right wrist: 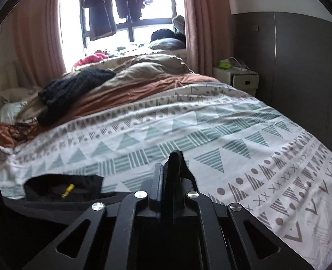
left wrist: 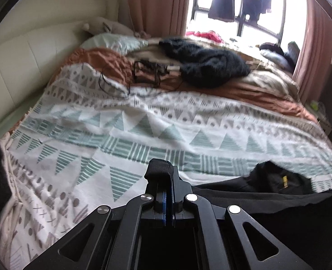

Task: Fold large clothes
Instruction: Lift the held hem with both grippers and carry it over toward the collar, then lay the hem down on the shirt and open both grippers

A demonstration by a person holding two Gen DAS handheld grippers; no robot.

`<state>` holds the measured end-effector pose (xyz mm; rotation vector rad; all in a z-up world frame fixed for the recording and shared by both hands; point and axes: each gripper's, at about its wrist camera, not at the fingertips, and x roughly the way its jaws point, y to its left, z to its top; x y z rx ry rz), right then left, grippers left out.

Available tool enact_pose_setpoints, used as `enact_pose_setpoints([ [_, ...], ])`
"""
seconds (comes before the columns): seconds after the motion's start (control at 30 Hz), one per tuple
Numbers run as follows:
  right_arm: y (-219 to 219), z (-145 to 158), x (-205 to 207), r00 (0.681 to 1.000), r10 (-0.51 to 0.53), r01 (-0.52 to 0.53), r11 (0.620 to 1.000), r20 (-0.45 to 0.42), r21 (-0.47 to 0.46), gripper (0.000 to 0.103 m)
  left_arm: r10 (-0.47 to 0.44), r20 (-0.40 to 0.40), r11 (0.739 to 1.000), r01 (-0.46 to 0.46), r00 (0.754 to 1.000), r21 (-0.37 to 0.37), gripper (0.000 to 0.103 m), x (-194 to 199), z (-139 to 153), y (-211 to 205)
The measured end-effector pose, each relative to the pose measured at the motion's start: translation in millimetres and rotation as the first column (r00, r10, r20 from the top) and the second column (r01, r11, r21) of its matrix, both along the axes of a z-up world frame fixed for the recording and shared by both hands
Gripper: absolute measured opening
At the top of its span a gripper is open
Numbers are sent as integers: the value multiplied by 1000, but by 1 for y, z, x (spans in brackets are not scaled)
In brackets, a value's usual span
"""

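A black garment (left wrist: pixel 278 198) lies spread across the near edge of the bed, its collar with a small yellow tag facing up. My left gripper (left wrist: pixel 163 173) is shut, with a fold of this black cloth wrapped over its tips, at the garment's left end. In the right wrist view the same black garment (right wrist: pixel 62 189) lies to the left. My right gripper (right wrist: pixel 170 168) is shut on an upright pinch of its cloth, which fills the gap between the fingers. Both grippers sit low over the patterned blanket (left wrist: pixel 143 123).
The bed carries a white, green and grey patterned blanket (right wrist: pixel 233 135), a rust sheet (left wrist: pixel 267 94), a dark knitted heap (left wrist: pixel 206 63) and black cables (left wrist: pixel 143 72). Pillows (left wrist: pixel 112 40) lie by the headboard. A white nightstand (right wrist: pixel 240 78) and a grey wardrobe (right wrist: pixel 301 67) stand on the right; clothes hang at the window (right wrist: pixel 121 4).
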<state>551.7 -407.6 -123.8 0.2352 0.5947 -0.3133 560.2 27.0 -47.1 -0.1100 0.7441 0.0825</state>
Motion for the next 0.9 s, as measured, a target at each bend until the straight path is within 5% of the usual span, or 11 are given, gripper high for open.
enact_pose_setpoints([
  [0.03,0,-4,6,1000,8,-8,1000,-14,2,22,10,-24,1000,-10,1000,10,7,7,-7,-1],
  [0.1,-1,-16,15,998,25,-24,999,-62,26,72,-2,-62,1000,2,998,-1,13,16,-18,-2],
  [0.2,-1,-16,10,997,62,-59,996,-45,69,73,-13,-70,1000,13,997,-8,37,16,-19,-7],
  [0.27,1,-10,6,995,91,-88,993,-37,77,73,20,-18,1000,-20,1000,19,73,5,-9,-7],
  [0.33,1,-6,2,994,100,-97,993,-39,70,73,27,28,1000,-27,999,13,87,-5,1,-4],
  [0.57,-28,-18,-14,987,109,-85,979,-119,187,73,8,-4,1000,-8,1000,11,87,-30,2,10],
  [0.8,-59,-65,-16,961,146,-57,936,-235,348,72,14,-192,1000,-9,981,25,68,-36,-46,26],
  [0.83,-61,-70,-17,958,147,-51,933,-247,356,70,13,-213,1000,-9,977,20,63,-37,-52,27],
  [0.9,-63,-78,-17,951,155,-50,932,-269,359,50,-6,-253,1000,8,967,5,48,-36,-67,28],
])
